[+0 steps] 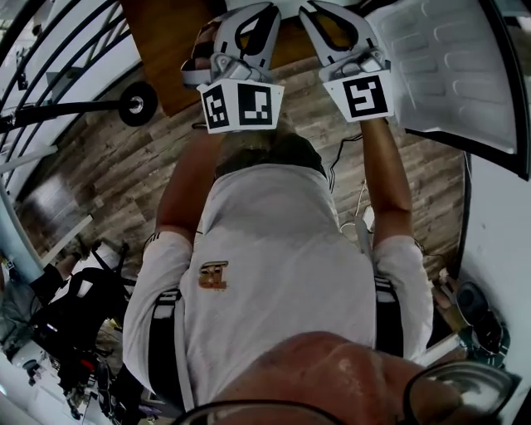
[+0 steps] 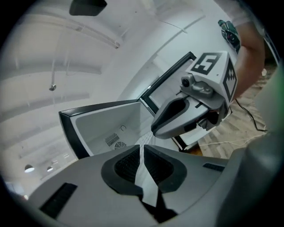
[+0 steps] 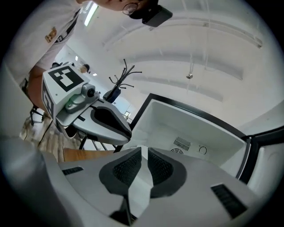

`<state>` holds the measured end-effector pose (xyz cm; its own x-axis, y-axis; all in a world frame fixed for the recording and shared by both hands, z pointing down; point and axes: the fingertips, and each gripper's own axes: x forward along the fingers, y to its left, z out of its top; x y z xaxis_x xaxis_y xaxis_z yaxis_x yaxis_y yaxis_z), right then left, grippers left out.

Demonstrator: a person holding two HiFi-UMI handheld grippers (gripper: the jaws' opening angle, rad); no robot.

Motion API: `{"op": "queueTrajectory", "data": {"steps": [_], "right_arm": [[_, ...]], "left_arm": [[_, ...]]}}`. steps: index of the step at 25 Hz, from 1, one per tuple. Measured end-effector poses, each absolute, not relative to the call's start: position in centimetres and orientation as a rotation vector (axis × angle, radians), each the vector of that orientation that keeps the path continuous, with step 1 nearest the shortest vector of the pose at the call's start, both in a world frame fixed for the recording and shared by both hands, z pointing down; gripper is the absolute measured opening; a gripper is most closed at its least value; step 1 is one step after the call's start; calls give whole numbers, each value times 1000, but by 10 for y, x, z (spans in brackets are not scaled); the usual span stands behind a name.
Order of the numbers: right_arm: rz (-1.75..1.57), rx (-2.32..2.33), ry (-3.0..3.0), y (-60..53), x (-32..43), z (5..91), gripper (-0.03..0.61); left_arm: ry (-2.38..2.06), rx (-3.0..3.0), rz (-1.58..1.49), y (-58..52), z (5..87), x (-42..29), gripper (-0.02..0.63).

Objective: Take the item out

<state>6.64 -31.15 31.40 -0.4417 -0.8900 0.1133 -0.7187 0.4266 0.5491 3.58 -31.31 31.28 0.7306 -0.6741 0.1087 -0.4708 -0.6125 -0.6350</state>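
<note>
No loose item shows in any view. In the left gripper view a white compartment (image 2: 104, 126) with a black frame stands open, with a vent grille (image 2: 112, 139) on its inner wall. The right gripper view shows the same white compartment (image 3: 195, 128) just past the jaws. My left gripper (image 1: 249, 25) and right gripper (image 1: 336, 25) are held side by side in front of the person's chest. The left gripper (image 2: 143, 153) is shut with nothing between its pads, and so is the right gripper (image 3: 144, 155). Each gripper view shows the other gripper alongside it.
A white ribbed door panel (image 1: 448, 66) hangs open at the upper right. Under the grippers lies a brown wooden board (image 1: 166, 50). A black wheel on a bar (image 1: 137, 104) sits at the left over plank flooring, and a cable (image 1: 340, 158) trails on it.
</note>
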Motion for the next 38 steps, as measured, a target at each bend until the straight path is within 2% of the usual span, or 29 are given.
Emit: {"op": "queueTrajectory", "data": {"steps": [5,11,25,26,27,28,29,38], "right_arm": [[-693,1272,-2238,-321,66,318,37],[-803,1188,-2216,-344,84,326,37],[-948,1008,-2115,-383,110,353,38],[-957,994,-2108,-385,112,353,44],[-964,980,-2103,-388,113,353,70],[-969,967,-2096,-390,114,354,129],[-975,954,-2090,-392,114,354,140],[-1108,840,-1964,-410,118,357,146]], "left_arm": [[861,-2206,-575,-317,321,44,27],[889,-2058,-700,-339,330,68,89],[858,-1750,-987,-376,353,107,137],[861,-1738,-1006,-379,354,108,137],[863,-1730,-1024,-381,356,110,138],[864,-1724,-1042,-383,357,111,142],[866,-1722,-1059,-385,358,112,143],[939,-1694,-1179,-404,365,114,181]]}}
